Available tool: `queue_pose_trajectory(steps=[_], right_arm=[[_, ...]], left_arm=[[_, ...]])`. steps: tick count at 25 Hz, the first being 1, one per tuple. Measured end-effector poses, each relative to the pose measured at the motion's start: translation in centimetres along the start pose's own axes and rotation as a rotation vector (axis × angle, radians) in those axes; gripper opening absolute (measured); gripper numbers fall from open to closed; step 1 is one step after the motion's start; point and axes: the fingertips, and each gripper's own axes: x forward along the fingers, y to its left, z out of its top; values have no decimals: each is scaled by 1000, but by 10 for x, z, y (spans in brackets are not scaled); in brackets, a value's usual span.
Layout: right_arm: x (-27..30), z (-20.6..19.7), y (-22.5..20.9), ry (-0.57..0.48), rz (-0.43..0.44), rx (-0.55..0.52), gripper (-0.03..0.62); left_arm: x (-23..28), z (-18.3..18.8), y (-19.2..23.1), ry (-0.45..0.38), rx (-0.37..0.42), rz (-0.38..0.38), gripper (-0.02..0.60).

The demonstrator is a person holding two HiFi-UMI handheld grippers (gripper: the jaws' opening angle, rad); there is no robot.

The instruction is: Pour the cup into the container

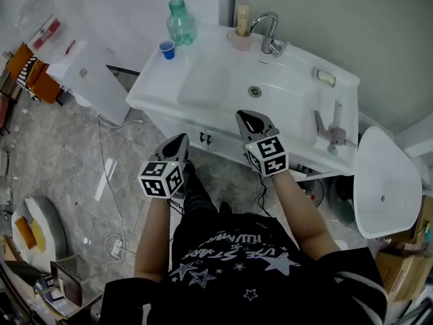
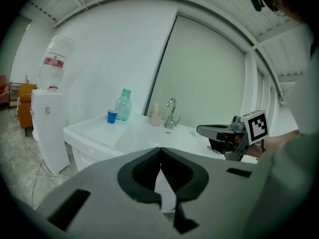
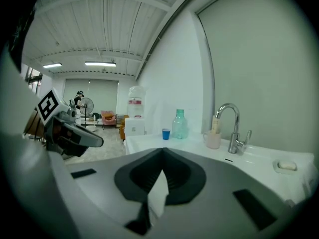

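Facing the glossy white sink, left tongs and right tongs sit pinched together, empty.

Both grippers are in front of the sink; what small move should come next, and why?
Probably open the left gripper and reach toward the blue cup. Its jaws are shut and empty, and the cup stands untouched on the sink counter beside the green bottle, nearer that side.
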Motion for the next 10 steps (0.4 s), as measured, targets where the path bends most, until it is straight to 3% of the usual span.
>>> queue_pose_trajectory(steps=[10], right_arm=[[-18, -7, 1, 4, 25, 9, 5]], left_arm=[[-8, -13, -17, 19, -3, -1, 11]])
